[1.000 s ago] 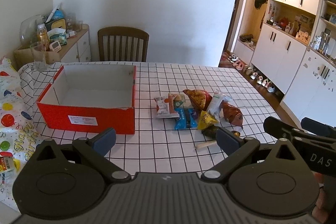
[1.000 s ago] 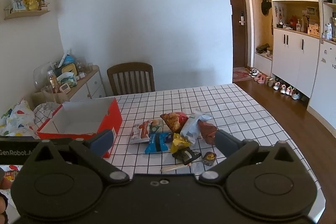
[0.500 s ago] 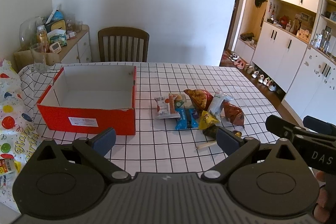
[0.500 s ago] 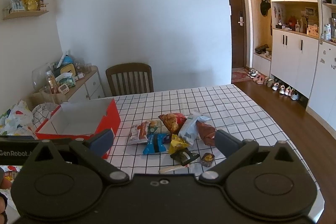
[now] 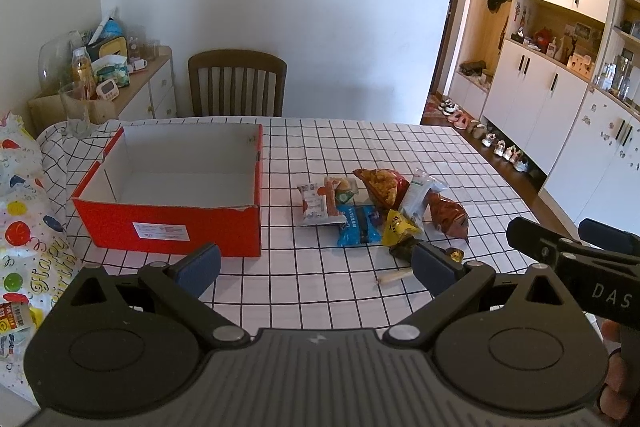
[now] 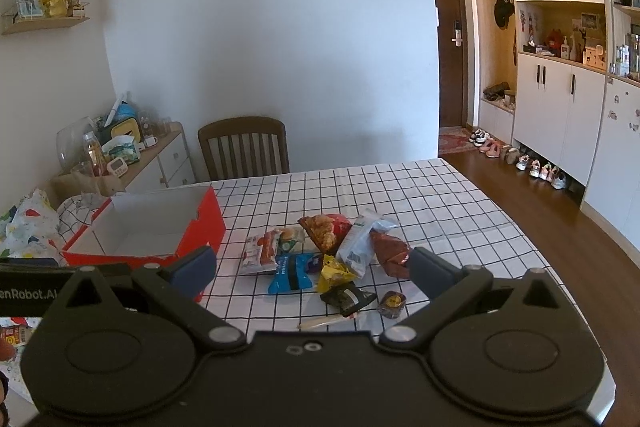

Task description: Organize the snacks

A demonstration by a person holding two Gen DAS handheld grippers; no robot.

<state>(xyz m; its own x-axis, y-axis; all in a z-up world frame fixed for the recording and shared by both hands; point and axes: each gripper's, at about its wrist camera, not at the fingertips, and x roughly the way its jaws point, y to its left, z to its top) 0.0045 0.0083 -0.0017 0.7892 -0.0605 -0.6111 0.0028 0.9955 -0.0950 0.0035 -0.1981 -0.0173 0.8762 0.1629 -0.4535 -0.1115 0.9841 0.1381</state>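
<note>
We're looking at the snack pile (image 5: 376, 211) in the middle of the checked worktop (image 5: 360, 143), just right of the red box (image 5: 172, 223), which sits open with its white inside bare. In the pile we've got a blue packet (image 6: 290, 271) at the near side, a yellow packet (image 6: 334, 271) touching it, a white-and-orange packet (image 5: 318, 205) on the left, an orange chip bag (image 5: 380, 183) at the back and a reddish-brown bag (image 6: 390, 251) on the right. Nearer us lie a dark wrapper (image 6: 349, 298), a small round sweet (image 6: 393, 303) and a pale stick (image 6: 324, 322), possibly a wrapped straw. Our left tongs (image 5: 316, 263) hover spread wide and empty over the near worktop, between box and pile. Our right tongs (image 6: 312, 269) are also wide apart and empty, framing the snacks from above; from the left wrist they show at the right edge. Beyond the worktop stands a wooden chair (image 5: 238, 83), with white cabinets (image 5: 552, 99) along the right wall
</note>
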